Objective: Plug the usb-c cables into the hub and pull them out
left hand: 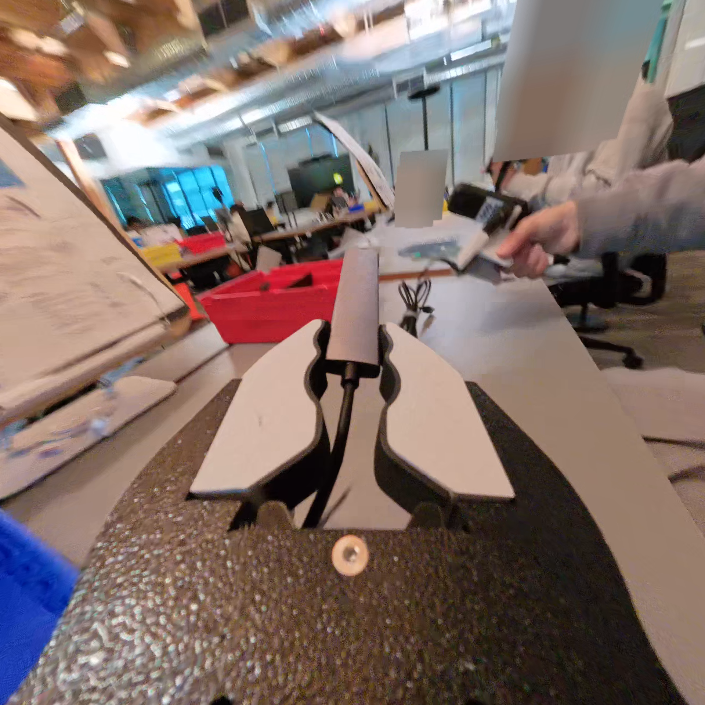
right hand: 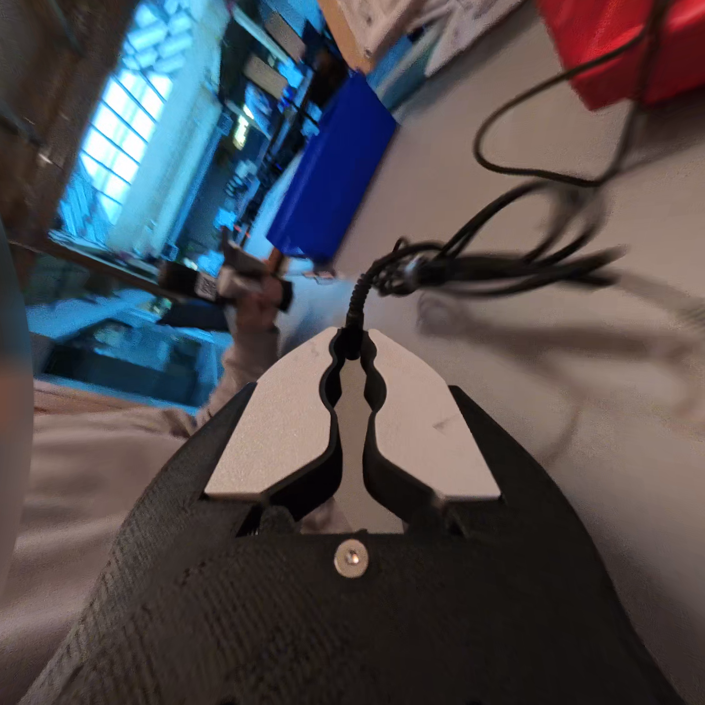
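Clamped between the left gripper's (left hand: pixel 353 345) jaws, the grey hub (left hand: pixel 355 305) points away over the table (left hand: pixel 496 343), its own black lead (left hand: pixel 335 442) trailing back. Right gripper (right hand: pixel 351 343) pinches what looks like a USB-C cable's plug (right hand: pixel 351 345); blurred cable bundle (right hand: pixel 457 263) beyond.

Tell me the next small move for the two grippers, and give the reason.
Probably bring the right gripper toward the hub and line its cable plug up with a port. The left gripper is clamped on the grey hub, lifted off the table, while the right is pinching a black plug, its bundled cable trailing. The two are apart, and nothing shows that plug inserted.
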Motion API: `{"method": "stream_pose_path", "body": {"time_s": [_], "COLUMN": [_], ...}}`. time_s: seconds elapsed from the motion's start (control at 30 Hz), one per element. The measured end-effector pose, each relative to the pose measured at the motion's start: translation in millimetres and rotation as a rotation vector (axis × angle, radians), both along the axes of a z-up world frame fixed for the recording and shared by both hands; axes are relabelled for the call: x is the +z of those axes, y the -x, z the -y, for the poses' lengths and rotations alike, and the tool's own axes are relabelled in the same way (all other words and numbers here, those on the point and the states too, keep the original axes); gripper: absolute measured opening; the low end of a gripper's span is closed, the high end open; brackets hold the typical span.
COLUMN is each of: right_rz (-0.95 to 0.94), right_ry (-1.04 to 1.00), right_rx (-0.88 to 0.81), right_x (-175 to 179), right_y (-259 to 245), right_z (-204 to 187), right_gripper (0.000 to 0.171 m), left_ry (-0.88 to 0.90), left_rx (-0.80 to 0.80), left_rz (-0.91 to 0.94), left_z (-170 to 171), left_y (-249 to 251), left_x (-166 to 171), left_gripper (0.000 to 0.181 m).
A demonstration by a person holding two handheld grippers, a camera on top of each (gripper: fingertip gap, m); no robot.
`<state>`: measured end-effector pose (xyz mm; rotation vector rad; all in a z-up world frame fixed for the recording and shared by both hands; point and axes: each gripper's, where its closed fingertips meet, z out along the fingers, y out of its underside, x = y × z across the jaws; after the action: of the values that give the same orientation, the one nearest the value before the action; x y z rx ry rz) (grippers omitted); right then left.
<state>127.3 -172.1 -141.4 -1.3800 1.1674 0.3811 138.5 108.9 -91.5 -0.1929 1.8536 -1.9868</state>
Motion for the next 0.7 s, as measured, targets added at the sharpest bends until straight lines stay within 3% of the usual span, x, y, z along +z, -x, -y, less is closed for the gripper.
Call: {"method": "stream_pose_path", "body": {"time_s": [0.07, 0.17, 0.33, 0.47, 0.57, 0.7], "right_rz": [0.035, 0.19, 0.377, 0.441, 0.377, 0.224], "right_ry": [0.113, 0.176, 0.196, 0.08, 0.046, -0.067], "right_rx": [0.057, 0.112, 0.047, -0.034, -0.054, -0.065], "right_x": [-2, 34, 110, 163, 160, 127], "right_y": [6, 4, -23, -62, -101, -148], "right_z": [7, 3, 26, 43, 48, 44], "right_gripper": [0.008, 0.008, 0.008, 0.008, 0.008, 0.008], "left_ry": [-0.007, -0.108, -0.041, -0.042, -0.07, -0.039], "left_rx": [-0.04, -0.12, -0.211, -0.26, -0.277, -0.298], "left_rz": [0.046, 0.062, 0.003, -0.006, -0.003, -0.007], "left_z": [19, 62, 75, 88, 98, 101], "left_y": [11, 25, 33, 40, 45, 48], "left_x": [8, -7, -11, -16, -22, -18], "left_gripper": [0.024, 0.024, 0.024, 0.024, 0.024, 0.024]}}
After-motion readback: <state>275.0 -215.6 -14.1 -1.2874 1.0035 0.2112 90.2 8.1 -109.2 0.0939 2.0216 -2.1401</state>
